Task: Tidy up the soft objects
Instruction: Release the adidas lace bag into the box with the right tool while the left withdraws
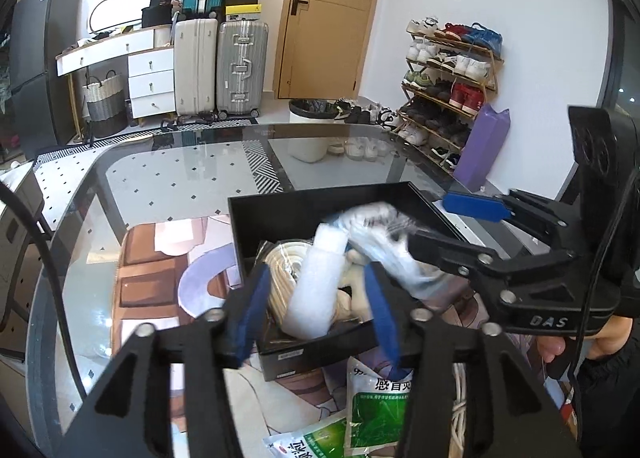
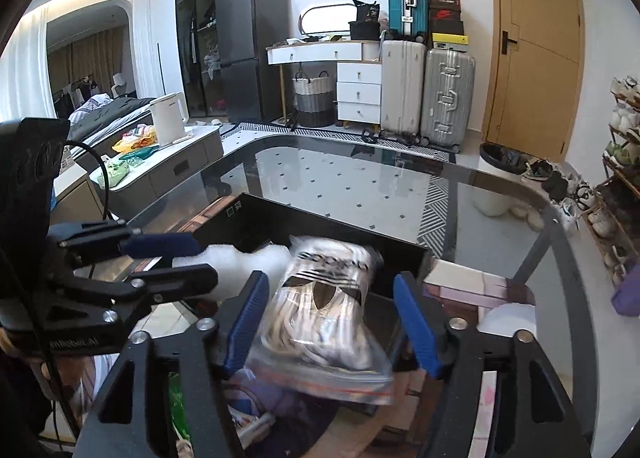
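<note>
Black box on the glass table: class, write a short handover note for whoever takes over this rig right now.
Left tool: open, straddling the white foam roll in the black box, not clamping it.
Right tool: open, with the clear zip bag between its fingers over the box; the bag is blurred and contact is unclear.
Done: the coiled rope and the foam roll are in the box.
Left: settle the bag, then probably the green sachets lying outside the box.
</note>
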Available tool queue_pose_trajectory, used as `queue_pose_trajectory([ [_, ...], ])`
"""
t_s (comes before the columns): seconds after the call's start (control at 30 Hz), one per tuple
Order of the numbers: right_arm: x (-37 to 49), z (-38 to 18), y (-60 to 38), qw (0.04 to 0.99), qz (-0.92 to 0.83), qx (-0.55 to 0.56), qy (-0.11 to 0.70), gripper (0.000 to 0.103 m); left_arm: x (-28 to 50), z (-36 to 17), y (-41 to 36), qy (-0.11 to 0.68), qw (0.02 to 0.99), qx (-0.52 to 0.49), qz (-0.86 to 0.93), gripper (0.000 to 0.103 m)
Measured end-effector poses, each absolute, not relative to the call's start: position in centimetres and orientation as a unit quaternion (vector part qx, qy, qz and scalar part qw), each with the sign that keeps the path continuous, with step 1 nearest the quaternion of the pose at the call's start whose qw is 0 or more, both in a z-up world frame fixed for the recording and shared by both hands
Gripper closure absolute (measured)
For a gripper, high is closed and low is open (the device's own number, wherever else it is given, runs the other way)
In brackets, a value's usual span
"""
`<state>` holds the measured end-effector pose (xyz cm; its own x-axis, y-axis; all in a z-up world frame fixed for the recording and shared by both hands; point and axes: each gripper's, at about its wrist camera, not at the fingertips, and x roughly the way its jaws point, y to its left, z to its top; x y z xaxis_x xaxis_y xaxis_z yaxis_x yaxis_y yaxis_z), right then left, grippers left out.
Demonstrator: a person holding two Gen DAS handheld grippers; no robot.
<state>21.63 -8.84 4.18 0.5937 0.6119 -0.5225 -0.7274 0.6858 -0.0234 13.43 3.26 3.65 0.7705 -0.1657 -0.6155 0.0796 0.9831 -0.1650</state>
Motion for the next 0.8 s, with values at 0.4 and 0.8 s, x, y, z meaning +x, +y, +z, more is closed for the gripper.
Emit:
queue_pose_trajectory([
  [0.4,18.5,4.1,-12.2,0.881,0.387,-0.090,0.257,0.001,10.7,4.5,3.2,0.315,0.948,-0.032,-0.041,0.011],
  [0.8,15.0,2.1,-14.6,0.877,0.385,-0.099,0.271,0.001,7.3,4.0,4.2,0.309,0.950,-0.034,-0.021,0.000],
])
